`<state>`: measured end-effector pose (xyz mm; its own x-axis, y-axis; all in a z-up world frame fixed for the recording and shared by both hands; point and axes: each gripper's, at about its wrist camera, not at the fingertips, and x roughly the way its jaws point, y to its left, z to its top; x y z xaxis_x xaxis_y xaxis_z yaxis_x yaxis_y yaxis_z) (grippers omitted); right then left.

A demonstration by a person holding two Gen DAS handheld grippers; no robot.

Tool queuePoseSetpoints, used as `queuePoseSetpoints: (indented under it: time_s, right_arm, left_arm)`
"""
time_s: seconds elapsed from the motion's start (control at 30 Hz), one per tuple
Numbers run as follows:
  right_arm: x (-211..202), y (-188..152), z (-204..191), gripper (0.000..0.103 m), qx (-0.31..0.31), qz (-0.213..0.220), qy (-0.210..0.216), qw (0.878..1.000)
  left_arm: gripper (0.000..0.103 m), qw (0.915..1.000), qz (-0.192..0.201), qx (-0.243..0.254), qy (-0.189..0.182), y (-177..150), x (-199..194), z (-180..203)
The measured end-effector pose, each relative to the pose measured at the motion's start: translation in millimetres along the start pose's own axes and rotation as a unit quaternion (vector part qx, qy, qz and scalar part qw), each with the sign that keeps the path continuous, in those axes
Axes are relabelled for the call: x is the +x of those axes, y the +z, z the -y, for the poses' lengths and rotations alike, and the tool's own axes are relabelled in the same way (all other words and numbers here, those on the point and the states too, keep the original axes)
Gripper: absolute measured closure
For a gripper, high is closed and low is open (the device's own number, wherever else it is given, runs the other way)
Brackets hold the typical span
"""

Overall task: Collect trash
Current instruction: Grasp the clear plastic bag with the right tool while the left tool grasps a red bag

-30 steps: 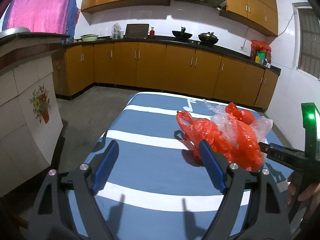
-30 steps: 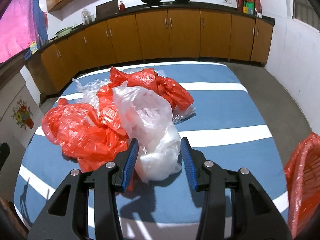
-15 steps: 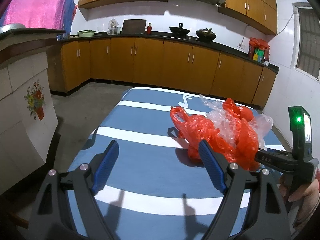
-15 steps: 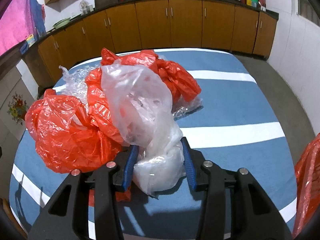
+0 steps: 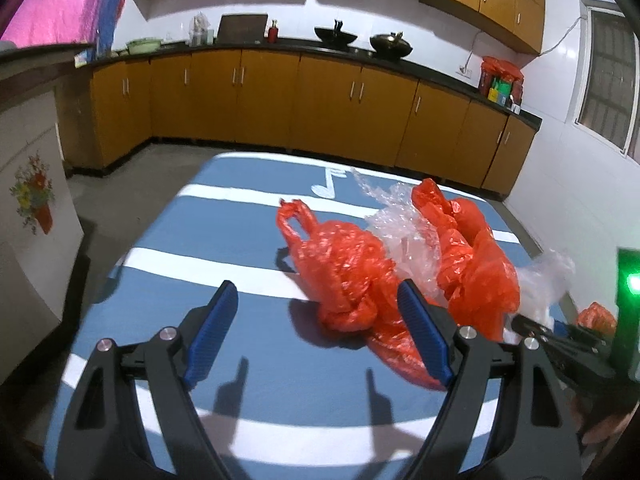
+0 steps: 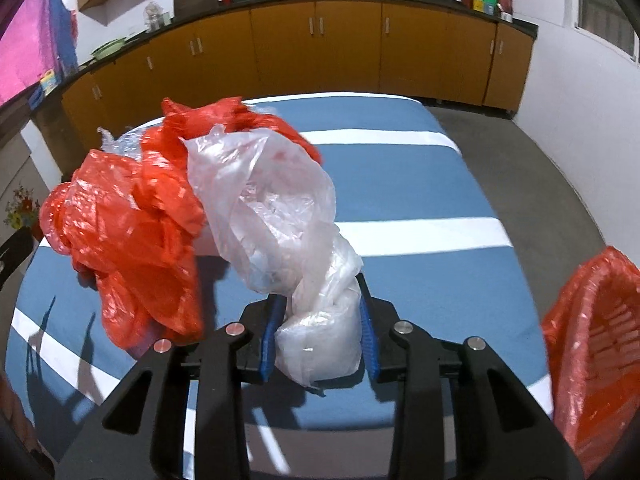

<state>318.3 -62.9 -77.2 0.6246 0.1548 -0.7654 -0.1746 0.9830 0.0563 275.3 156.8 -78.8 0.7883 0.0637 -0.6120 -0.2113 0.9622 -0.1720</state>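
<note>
While my right claw (image 6: 318, 340) is closing, its blue pads already press the twisted neck of the clear plastic bag (image 6: 280, 216), which bulges between them; a second ago that bag lay loose ahead of a wider claw, so the grab is now nearly made. I have also brought the pile closer in the right wrist view, and the clear bag looks partly raised off the table (image 6: 420, 184) rather than slumped on it. For the task, I judge this means the first piece of trash is about secured and can soon go toward the red mesh basket (image 6: 592, 344) at the near right edge, if that is the bin.

My left claw (image 5: 320, 332) stands wide apart with nothing between its pads, as it was a second ago, though it has drifted nearer the pile, with the knotted red bag (image 5: 340, 272) just beyond its right pad.

As for the trash, the clear bag is thin, crinkled and cloudy, bunched into a rope at my pads and ballooning above. Beside it to the left, touching it, sits a crumpled red plastic bag (image 6: 132, 224), glossy and creased, with more red and some clear film (image 5: 400, 232) behind. All of it rests on the blue, white-striped table, toward its left and middle. Whether the bags are tangled together I cannot tell.
</note>
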Motion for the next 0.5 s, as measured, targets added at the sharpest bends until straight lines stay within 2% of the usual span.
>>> queuePoseSetpoints:
  time_s: [0.23, 0.33, 0.43, 0.5]
  right_arm:
    - [-5.4, -4.3, 6.7, 0.069, -0.001, 0.001, -0.001, 1.0]
    - [-6.4, -6.5, 7.8, 0.069, -0.006, 0.002, -0.001, 1.0]
    - [-6.7, -6.8, 8.5, 0.069, -0.008, 0.002, 0.0, 1.0]
    - [-6.8, -6.0, 8.6, 0.069, -0.009, 0.002, 0.0, 1.0]
  left_arm:
    - [0.024, 0.9996, -0.021, -0.016, -0.007, 14.9, 27.7, 1.1]
    - [0.033, 0.9993, -0.03, -0.018, -0.01, 19.3, 36.9, -1.0]
    - [0.05, 0.9984, -0.045, -0.025, -0.024, 21.1, 45.7, -3.3]
    - [0.068, 0.998, -0.049, -0.024, -0.033, 19.7, 48.2, -4.5]
